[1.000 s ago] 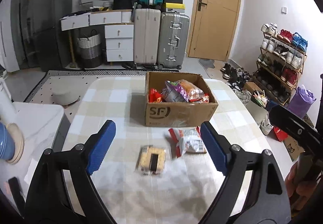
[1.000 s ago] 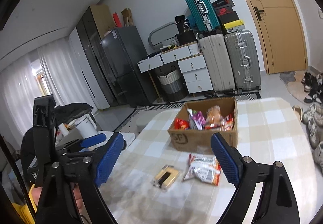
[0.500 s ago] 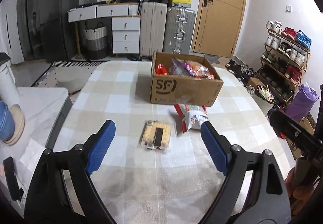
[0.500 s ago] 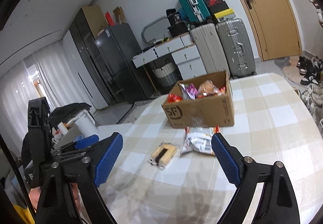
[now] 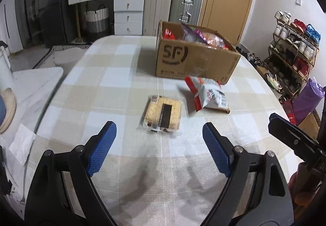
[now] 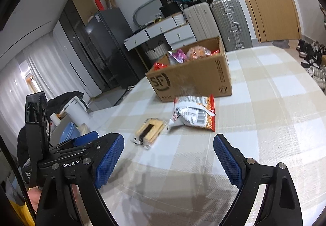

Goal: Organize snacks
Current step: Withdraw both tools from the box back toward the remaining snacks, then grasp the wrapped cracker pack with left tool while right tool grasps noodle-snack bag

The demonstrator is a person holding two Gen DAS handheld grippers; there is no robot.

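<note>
A clear pack of yellow biscuits (image 5: 163,113) (image 6: 150,130) lies on the checked tablecloth (image 5: 114,91) (image 6: 275,108). To its right sits a white and red snack bag (image 5: 206,93) (image 6: 193,113). Behind both stands a brown cardboard box (image 5: 191,61) (image 6: 189,81) holding several colourful snack packs. My left gripper (image 5: 159,134) hangs open just short of the biscuit pack, with nothing between its blue pads. My right gripper (image 6: 169,150) is open too, low over the cloth, short of the snack bag. Each gripper shows at the edge of the other's view.
A white side table (image 5: 34,81) with a blue bowl (image 6: 69,134) and a white kettle (image 6: 78,110) adjoins the table's left. Suitcases (image 5: 175,12), white drawers (image 5: 127,14) and a dark fridge (image 6: 106,46) line the back wall. A shoe rack (image 5: 293,46) stands right.
Both grippers have sunk toward the table and tipped up a little, so the box, bag and biscuit pack look larger and nearer. Both sets of jaws stay as wide as before.
</note>
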